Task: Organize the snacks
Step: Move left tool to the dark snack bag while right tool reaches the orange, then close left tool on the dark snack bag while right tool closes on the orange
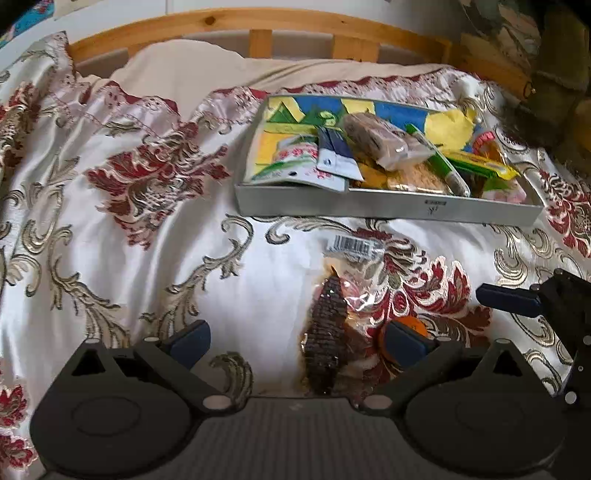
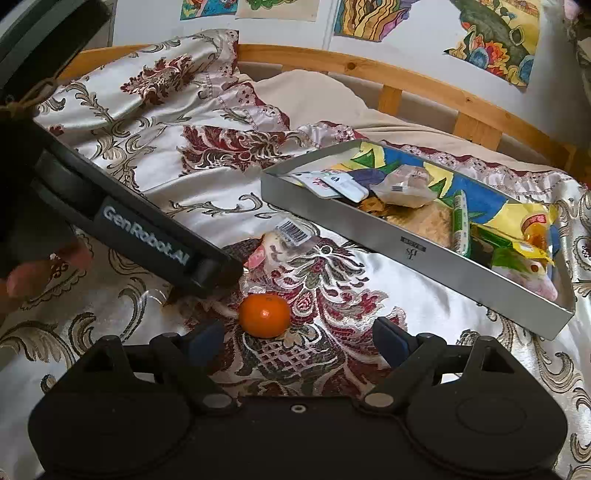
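Observation:
A clear-wrapped dark wafer snack [image 1: 328,325] with a barcode label lies on the patterned bedspread, between the wide-apart fingers of my left gripper [image 1: 295,343], which is open and not touching it. A small orange mandarin [image 2: 264,310] sits just ahead of my right gripper [image 2: 297,341], also open, with the fruit close to its left finger. The mandarin [image 1: 415,325] peeks out behind the left gripper's right finger. In the right wrist view the left gripper's black body [image 2: 147,236] covers part of the wrapped snack [image 2: 288,240]. A grey metal tray [image 1: 388,208] [image 2: 369,236] farther back holds several packets.
The floral satin bedspread [image 1: 110,240] is wrinkled. A beige pillow [image 1: 192,70] and a wooden headboard [image 1: 258,22] are behind the tray. One fingertip of the right gripper [image 1: 508,297] reaches in at the right. A person's fingers [image 2: 22,277] hold the left gripper.

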Tool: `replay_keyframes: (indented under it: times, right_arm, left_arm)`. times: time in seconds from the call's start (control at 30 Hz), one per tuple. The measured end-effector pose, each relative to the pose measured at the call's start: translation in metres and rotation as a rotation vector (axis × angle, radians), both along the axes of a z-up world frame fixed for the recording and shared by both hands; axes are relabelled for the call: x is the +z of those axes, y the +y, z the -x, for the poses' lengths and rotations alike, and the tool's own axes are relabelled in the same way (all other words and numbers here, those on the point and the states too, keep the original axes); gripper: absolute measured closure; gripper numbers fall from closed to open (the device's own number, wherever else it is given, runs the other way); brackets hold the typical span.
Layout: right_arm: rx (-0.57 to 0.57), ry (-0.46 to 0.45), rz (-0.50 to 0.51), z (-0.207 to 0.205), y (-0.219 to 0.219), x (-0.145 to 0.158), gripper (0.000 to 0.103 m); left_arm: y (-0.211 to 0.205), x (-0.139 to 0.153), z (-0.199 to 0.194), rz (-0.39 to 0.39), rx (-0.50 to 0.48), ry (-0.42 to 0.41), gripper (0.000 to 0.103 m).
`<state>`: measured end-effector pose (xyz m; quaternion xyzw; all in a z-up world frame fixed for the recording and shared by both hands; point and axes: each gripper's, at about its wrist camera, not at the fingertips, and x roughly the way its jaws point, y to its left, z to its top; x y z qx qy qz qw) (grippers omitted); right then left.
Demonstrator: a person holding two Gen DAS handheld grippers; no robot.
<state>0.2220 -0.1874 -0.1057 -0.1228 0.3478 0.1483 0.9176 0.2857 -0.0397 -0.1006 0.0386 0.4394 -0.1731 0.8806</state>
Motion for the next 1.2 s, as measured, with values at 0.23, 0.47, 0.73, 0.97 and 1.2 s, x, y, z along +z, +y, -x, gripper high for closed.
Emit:
replay_keyframes:
  times: [0.23, 0.47, 0.73, 0.97, 1.2]
  right_arm:
    - [0.017, -0.012, 0.023, -0.001, 0.006, -0.004, 0.029]
    - [0.055, -0.012, 0.032, -0.005, 0.011, -0.007, 0.051]
    - [0.072, 0.012, 0.060, -0.004, 0.016, -0.008, 0.070]
    - [0.071, 0.009, 0.087, -0.003, 0.017, -0.009, 0.065]
    - [0.106, -0.044, 0.134, -0.003, 0.018, -0.013, 0.052]
  left_arm:
    - [0.000, -0.001, -0.005, 0.011, -0.050, 0.029, 0.013]
    - [-0.005, 0.000, -0.005, 0.016, -0.096, 0.019, 0.015]
    - [-0.010, -0.005, -0.008, -0.050, -0.109, 0.025, 0.026]
    - [-0.011, -0.004, -0.010, -0.077, -0.119, 0.035, 0.026]
    - [-0.018, -0.005, -0.012, -0.106, -0.132, 0.023, 0.025]
